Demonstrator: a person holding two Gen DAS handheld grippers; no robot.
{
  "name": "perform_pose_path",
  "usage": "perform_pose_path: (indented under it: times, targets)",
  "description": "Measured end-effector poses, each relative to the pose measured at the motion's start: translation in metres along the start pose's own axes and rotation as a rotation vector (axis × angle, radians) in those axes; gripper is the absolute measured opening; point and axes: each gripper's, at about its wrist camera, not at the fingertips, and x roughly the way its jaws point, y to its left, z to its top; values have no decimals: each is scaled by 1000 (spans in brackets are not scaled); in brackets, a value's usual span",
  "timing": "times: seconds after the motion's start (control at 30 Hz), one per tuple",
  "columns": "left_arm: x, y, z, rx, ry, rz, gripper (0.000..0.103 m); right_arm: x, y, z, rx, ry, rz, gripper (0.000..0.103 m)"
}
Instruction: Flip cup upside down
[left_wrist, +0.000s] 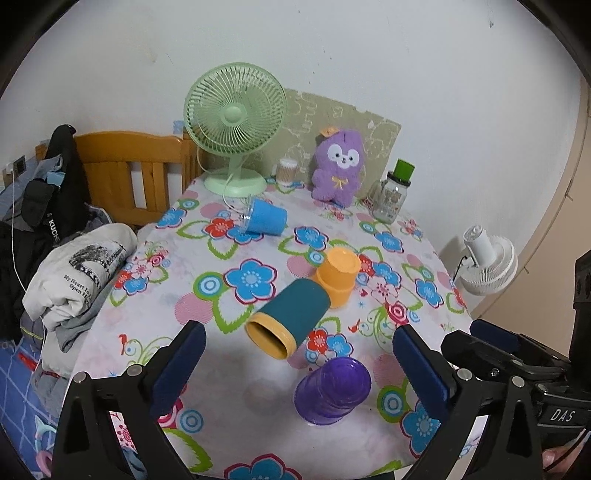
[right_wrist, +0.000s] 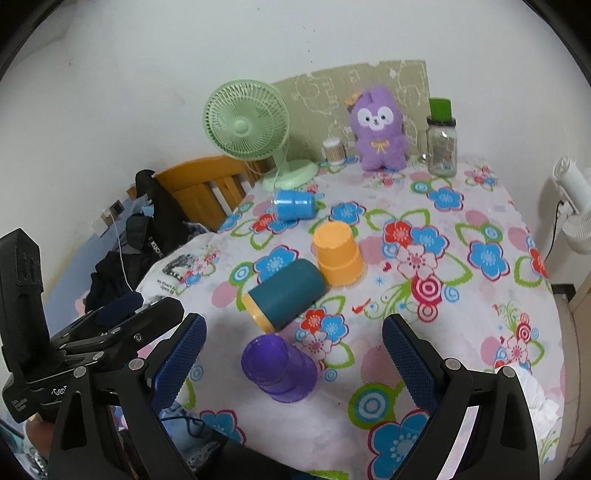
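Four cups sit on the floral tablecloth (left_wrist: 229, 369). A teal cup (left_wrist: 291, 314) with a yellow rim lies on its side, mouth toward me; it also shows in the right wrist view (right_wrist: 286, 291). An orange cup (left_wrist: 338, 277) (right_wrist: 338, 253) and a purple cup (left_wrist: 332, 391) (right_wrist: 279, 367) stand upside down. A blue cup (left_wrist: 266, 217) (right_wrist: 293, 205) lies on its side farther back. My left gripper (left_wrist: 299, 365) is open and empty above the purple cup. My right gripper (right_wrist: 293, 354) is open and empty, with the purple cup between its fingers' line.
A green desk fan (left_wrist: 234, 122), a purple plush toy (left_wrist: 338, 166), a glass bottle with a green cap (left_wrist: 391, 192) and a small jar (left_wrist: 286, 171) stand along the back edge. Folded clothes (left_wrist: 74, 273) lie left of the table. A white fan (left_wrist: 487, 264) stands right.
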Motion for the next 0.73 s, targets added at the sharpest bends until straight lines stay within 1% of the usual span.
perform_pose_path:
  times: [0.17,0.4,0.73]
  targets:
    - [-5,3,2,-4,-28,1,103,-4,5,1,-22,-25,-12,98]
    - [-12,3,1,7,-73,0,103,-6,5,1,-19,-45,-3,98]
    - [-12,1,1,26,-87,12,103,-7,7,0,-17,-50,9,98]
